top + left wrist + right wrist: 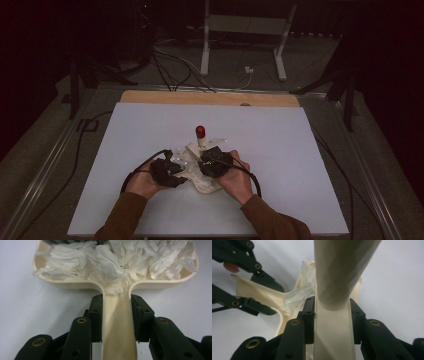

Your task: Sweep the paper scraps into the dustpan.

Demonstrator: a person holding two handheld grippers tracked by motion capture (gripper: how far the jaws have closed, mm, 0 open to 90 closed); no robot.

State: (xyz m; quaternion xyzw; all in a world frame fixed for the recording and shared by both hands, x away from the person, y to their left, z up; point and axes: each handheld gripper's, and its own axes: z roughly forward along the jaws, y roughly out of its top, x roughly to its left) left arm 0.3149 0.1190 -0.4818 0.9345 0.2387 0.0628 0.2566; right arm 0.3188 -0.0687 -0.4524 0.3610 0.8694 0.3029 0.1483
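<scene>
Left gripper: jaws narrow, clamped on the flat handle of a cream plastic dustpan. The pan lies near the middle of the white table top, just ahead of both hands. Its tray holds crumpled white tissue paper, heaped against the back wall and spilling into the neck of the handle.

Right gripper: jaws narrow, pressed on either side of a cream plastic brush handle, which stands over the dustpan. In the high view the handle's red cap rises between the two grippers.
</scene>
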